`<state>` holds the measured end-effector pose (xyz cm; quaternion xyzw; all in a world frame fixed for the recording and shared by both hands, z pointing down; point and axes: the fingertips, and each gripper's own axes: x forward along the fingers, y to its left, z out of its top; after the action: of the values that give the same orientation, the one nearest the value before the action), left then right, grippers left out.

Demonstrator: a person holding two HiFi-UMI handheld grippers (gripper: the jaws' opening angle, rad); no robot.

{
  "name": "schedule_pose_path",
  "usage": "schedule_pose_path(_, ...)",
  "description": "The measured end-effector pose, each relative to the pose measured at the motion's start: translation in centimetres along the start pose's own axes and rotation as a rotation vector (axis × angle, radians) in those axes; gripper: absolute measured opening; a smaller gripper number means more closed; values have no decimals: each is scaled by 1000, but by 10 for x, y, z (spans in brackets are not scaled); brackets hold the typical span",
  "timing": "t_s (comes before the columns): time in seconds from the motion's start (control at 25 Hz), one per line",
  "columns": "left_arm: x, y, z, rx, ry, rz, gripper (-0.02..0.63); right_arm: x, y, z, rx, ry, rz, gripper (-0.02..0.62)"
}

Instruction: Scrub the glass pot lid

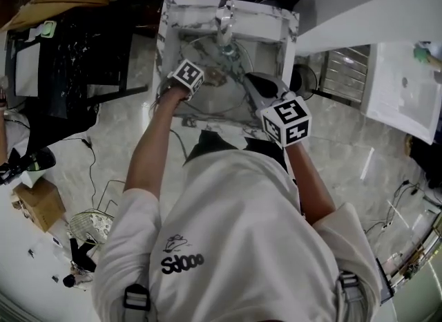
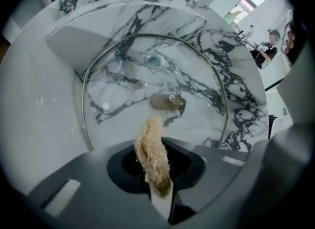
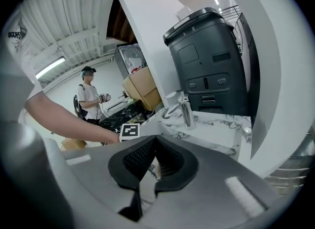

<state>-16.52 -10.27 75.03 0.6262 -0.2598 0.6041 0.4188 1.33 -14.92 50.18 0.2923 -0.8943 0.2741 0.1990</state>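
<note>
Both jaws clenched: left gripper [image 2: 158, 195] on loofah [image 2: 151, 149], right gripper [image 3: 152, 161] apparently on glass lid [image 2: 123, 78] rim.

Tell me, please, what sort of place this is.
Probably a workshop or test lab with a wash station, not a home kitchen: a marble-patterned sink with a faucet stands among loose cables on the floor, cardboard boxes and a large dark machine.

Head view high over the person [image 1: 242, 244], facing steeply down on the sink [image 1: 168, 34], left gripper view close inside it, facing down at its floor, right gripper view low at its rim, facing across toward the room, tap [image 1: 224, 27] in all three.
</note>
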Motion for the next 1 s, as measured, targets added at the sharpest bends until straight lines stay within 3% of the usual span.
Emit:
schedule_pose_path(0.32, -15, 42, 54, -239, -339, 246, 48, -7, 1, 0, 18, -15, 9, 3)
schedule_pose_path(0.48, -23, 48, 66, -258, -419, 353, 51, -10, -1, -4, 44, -14, -5, 3)
schedule_pose_path(0.64, -25, 59, 83, -280, -524, 404, 51, -10, -1, -5, 49, -11, -18, 3)
schedule_pose_path(1.0, -27, 59, 119, -185, -632, 393, 57, -14, -3, -9, 67, -13, -73, 3)
